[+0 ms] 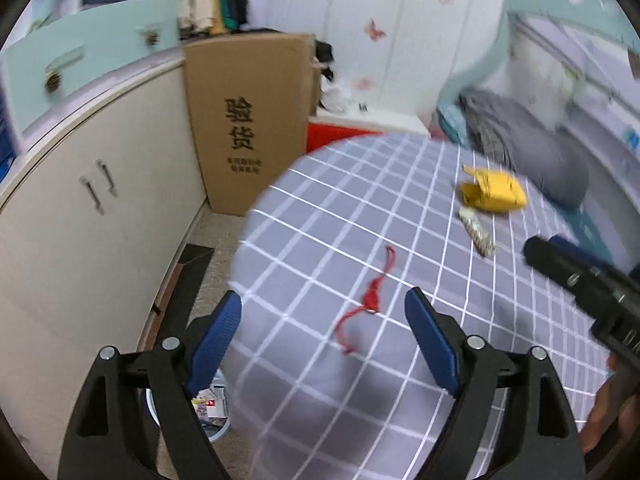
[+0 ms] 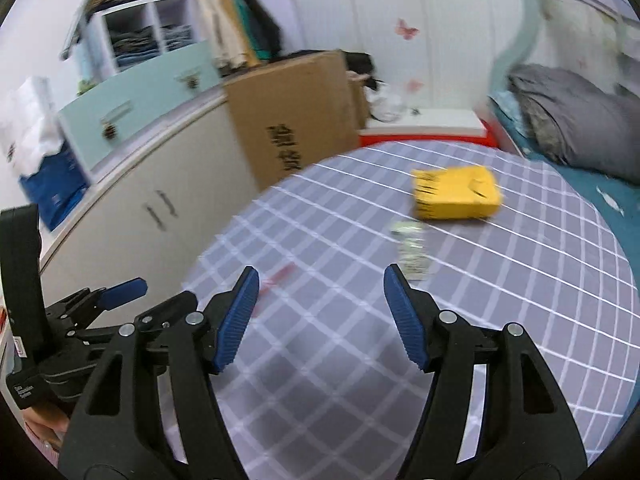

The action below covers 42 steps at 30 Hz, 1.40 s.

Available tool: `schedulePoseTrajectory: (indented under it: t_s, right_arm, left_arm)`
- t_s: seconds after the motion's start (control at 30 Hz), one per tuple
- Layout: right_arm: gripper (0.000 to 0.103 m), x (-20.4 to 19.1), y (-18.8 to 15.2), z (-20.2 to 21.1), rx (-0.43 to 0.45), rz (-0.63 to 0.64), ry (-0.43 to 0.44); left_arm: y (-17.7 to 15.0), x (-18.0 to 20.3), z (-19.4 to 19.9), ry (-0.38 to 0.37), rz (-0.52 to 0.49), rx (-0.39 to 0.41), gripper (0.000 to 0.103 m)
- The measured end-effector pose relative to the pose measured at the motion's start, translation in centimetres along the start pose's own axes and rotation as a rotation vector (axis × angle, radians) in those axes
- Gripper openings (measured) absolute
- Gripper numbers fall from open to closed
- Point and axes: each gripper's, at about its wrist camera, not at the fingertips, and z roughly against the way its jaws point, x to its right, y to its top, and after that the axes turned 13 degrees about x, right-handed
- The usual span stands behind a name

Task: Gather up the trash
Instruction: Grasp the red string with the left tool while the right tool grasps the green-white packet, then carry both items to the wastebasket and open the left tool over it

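Down at the left edge of the bed, on the floor, a round white waste bin (image 1: 212, 412) already holds a few crumpled wrappers, so some collecting looks done. Three pieces are left on the grey bedsheet with white grid lines (image 1: 320, 240). Nearest that edge lies a thin red string with a knotted tassel (image 1: 370, 300); further right are a small crumpled silvery wrapper (image 1: 478, 232) and, just behind it, a flattened yellow cardboard carton (image 1: 494, 192).

Both tools hang above the sheet, clear of all three pieces. The left gripper (image 1: 324, 340) has its blue-padded jaws spread wide and empty, with the string lying beyond the gap. The right gripper (image 2: 320, 316) is also parted, a little less, and holds nothing; the wrapper sits just past its right finger.

Along the room's left wall stands a cream cabinet with two metal handles (image 1: 92, 240), then a tall brown cardboard box with black printed characters (image 1: 248, 120), a red-sided low table (image 1: 348, 130) against the pale wall, and a grey pillow (image 1: 532, 148) at the far right.
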Motion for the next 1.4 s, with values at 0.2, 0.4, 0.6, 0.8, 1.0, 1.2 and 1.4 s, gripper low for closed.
schedulePoseTrajectory:
  t_s: [0.2,0.4,0.6,0.8,1.0,1.2,1.4]
  right_arm:
    - [0.064,3.9,-0.3,-1.5,-0.025,-0.037,-0.045]
    - [0.064,5.4,0.0,-3.6,-0.049,-0.038,-0.069]
    - [0.064,5.5,0.1,-6.9,-0.095,-0.006,-0.112]
    - [0.037,5.0,-0.8,-10.3,-0.169,0.080,-0.165]
    - [0.016,3.9,-1.2,-9.7,-0.166,0.085,-0.117]
    - [0.016,-0.4,-0.8,-7.7,-0.153,0.067,-0.001]
    - [0.016,-8.2,-1.0,-5.9,-0.147,0.111,0.144]
  left_arm:
    - [-1.0,2.1,-4.4,-0.040,-0.086,-0.113,0.050]
    - [-1.1,2.3,-6.4,-0.030,-0.122,-0.127,0.006]
    - [1.0,0.0,-6.1,-0.021,0.000,-0.043,0.006]
    - [2.3,-1.4,-5.9,0.011,0.054,-0.009,0.006]
    - [2.1,-3.3,-4.8,-0.016,0.098,-0.002,0.006]
    - [1.4,-5.7,-3.0,-0.027,0.149,0.013,0.006]
    - [0.4,-9.5,0.2,-0.006,0.186,0.035,0.006]
